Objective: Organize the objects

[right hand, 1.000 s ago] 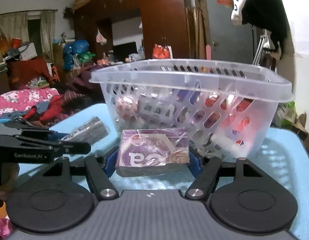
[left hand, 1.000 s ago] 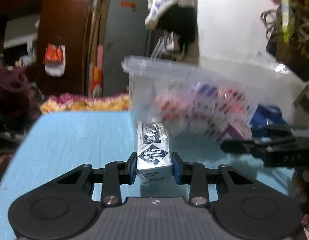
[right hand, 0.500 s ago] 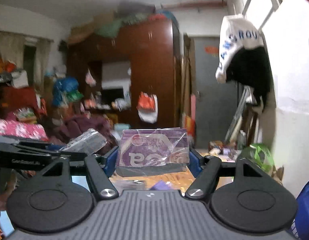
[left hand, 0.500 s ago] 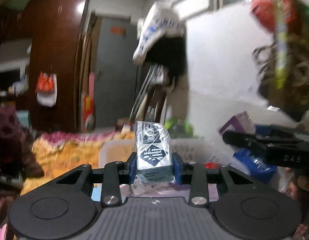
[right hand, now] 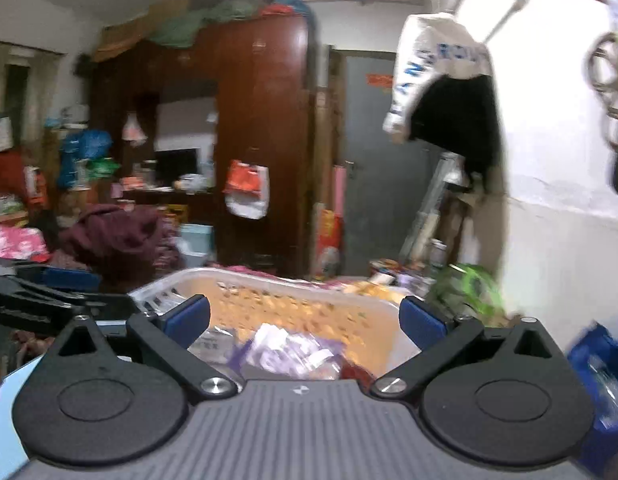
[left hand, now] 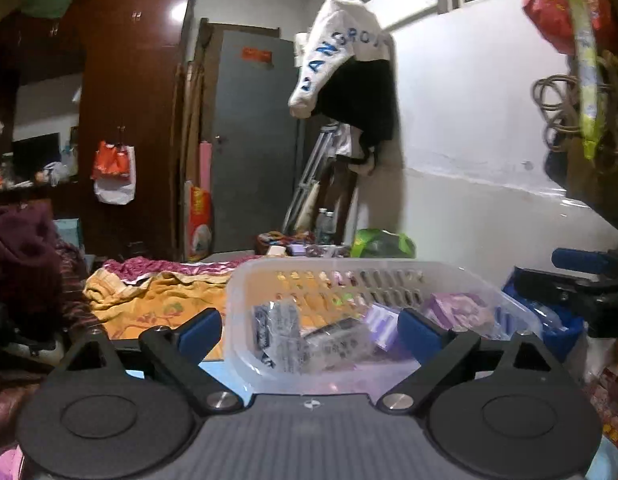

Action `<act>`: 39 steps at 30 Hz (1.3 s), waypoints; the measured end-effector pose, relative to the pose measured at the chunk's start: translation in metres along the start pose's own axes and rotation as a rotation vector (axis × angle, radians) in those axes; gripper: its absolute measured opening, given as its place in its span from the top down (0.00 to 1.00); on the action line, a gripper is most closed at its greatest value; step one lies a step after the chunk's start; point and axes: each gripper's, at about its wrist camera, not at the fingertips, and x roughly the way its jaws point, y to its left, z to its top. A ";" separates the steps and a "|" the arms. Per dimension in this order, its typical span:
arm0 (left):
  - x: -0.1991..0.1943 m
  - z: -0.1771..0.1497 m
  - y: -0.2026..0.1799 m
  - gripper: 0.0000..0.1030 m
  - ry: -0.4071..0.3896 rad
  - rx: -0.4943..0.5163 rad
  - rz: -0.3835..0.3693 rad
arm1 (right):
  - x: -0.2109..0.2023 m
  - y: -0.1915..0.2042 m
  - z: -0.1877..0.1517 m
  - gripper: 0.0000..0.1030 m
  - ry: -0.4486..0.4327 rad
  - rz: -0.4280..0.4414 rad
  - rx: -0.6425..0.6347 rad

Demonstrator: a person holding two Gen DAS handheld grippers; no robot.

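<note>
a lived-in bedroom in a home: a tall dark red-brown wooden wardrobe (left hand: 129, 120) with bundles piled on top, a grey metal door (left hand: 253, 140), a white lettered garment hung on the wall (left hand: 337, 52), and rumpled orange floral bedding (left hand: 157, 300).

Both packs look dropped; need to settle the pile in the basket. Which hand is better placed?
Probably left: the left gripper is open, its view sharp over the basket, packets right between its fingers. The right gripper view is blurred.
</note>
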 end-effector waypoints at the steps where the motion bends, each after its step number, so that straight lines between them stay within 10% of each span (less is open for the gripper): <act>1: -0.003 0.000 -0.001 0.06 0.006 -0.001 -0.025 | -0.007 0.000 -0.003 0.00 0.005 -0.035 0.011; 39: -0.018 -0.020 -0.044 0.06 0.080 0.076 0.034 | -0.033 -0.015 -0.030 0.00 0.089 -0.041 0.047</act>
